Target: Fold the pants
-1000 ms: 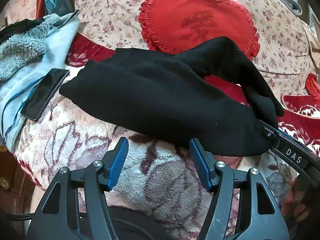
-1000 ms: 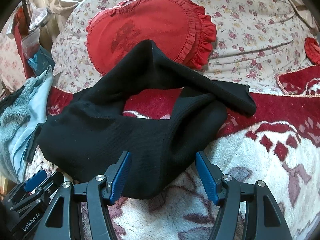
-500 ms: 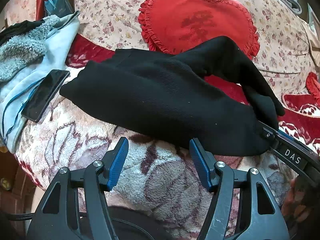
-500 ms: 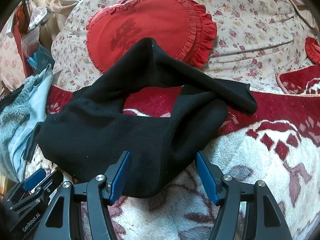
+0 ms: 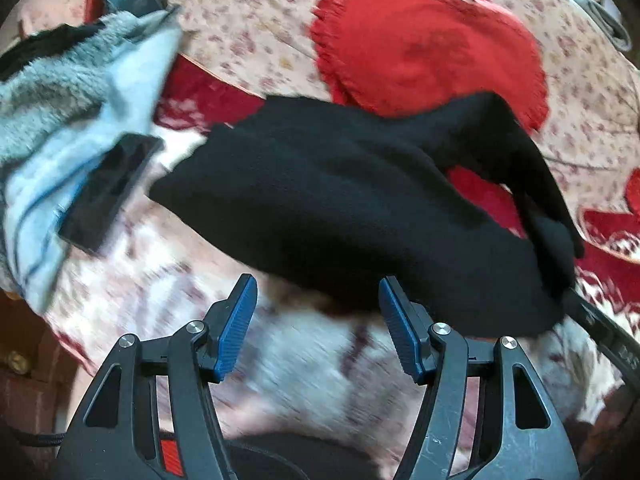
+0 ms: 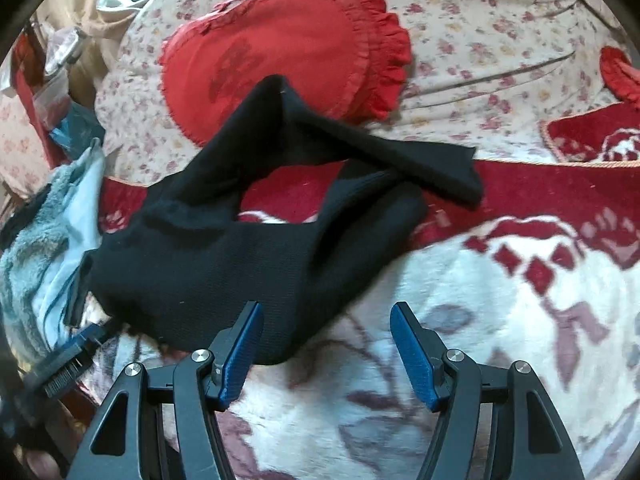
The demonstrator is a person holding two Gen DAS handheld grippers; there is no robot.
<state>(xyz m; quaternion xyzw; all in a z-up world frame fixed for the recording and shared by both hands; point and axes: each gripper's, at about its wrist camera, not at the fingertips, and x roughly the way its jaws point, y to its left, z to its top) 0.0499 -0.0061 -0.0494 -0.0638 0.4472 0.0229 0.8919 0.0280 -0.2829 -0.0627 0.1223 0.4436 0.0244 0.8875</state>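
Observation:
The black knit pants (image 5: 340,208) lie bunched on a fleecy patterned blanket (image 5: 312,376), one leg reaching up onto a red heart cushion (image 5: 424,40). In the right wrist view the pants (image 6: 224,256) form a loop with one leg end (image 6: 448,164) lying to the right. My left gripper (image 5: 316,312) is open and empty, just short of the pants' near edge. My right gripper (image 6: 326,336) is open and empty, its left finger at the pants' near edge. The right gripper's body shows in the left wrist view (image 5: 608,332); the left gripper's body shows in the right wrist view (image 6: 68,360).
A grey and pale blue garment pile (image 5: 60,92) lies at the left with a black phone (image 5: 108,192) on it. A floral cushion (image 6: 500,20) stands behind the heart cushion (image 6: 288,44). A red patterned blanket band (image 6: 560,192) runs across the right.
Both grippers have shifted slightly; the views are motion-blurred. The pants have slid a little away from the right gripper's jaws. Both grippers stay open.

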